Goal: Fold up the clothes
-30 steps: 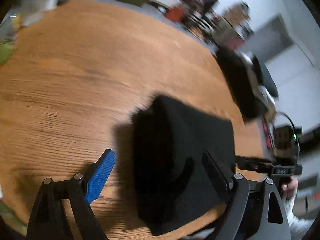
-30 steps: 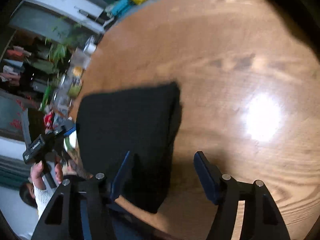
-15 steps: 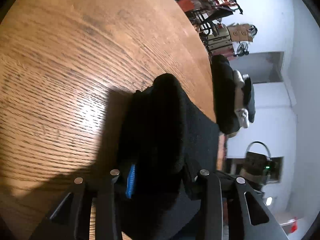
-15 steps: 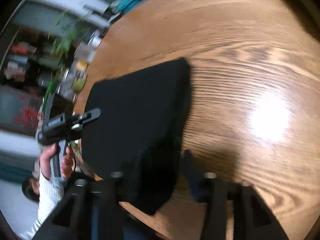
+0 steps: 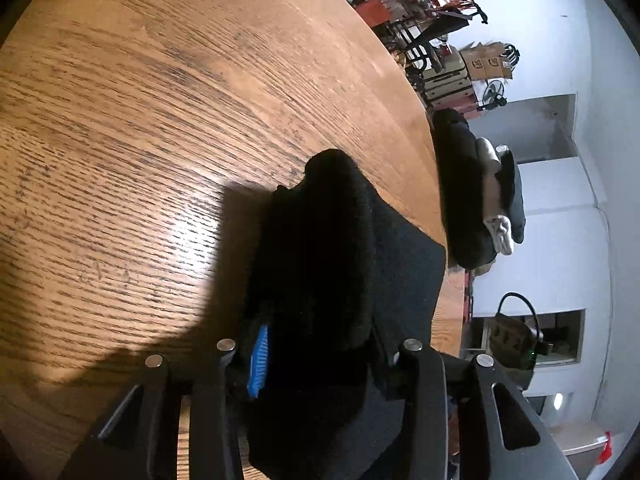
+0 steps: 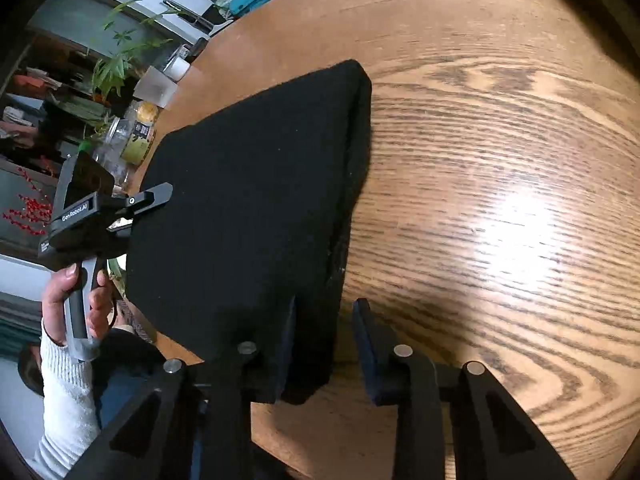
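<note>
- a black folded garment [image 6: 256, 208] lies on a round wooden table [image 6: 500, 152], near the table's edge on the person's side; its fabric looks fuzzy, and the stacked layers show along its right-hand edge in the right wrist view.
- the left gripper [image 5: 320, 356] is closed onto a bunched, raised hump of that garment [image 5: 320, 248]; the cloth fills the gap between its fingers, and only a strip of the blue pad [image 5: 258, 360] on the left finger shows beside the fabric.
- in the right wrist view the left gripper [image 6: 132, 216] reaches in at the garment's left edge, held by a hand [image 6: 76, 300] with a white sleeve [image 6: 68, 400] at the wrist.
- the right gripper [image 6: 324, 344] sits at the near corner of the garment; its left finger presses against the cloth and a narrow flap of fabric lies between the fingers, while the right finger stands off the cloth with bare wood showing in the gap. the jaws are partly open and do not pinch the garment.
- at the table's far edge in the left wrist view lies a heap of dark and pale clothes [image 5: 476, 196].
- jars [image 6: 136, 140] and a leafy plant [image 6: 116, 60] stand beyond the table's left rim in the right wrist view.
</note>
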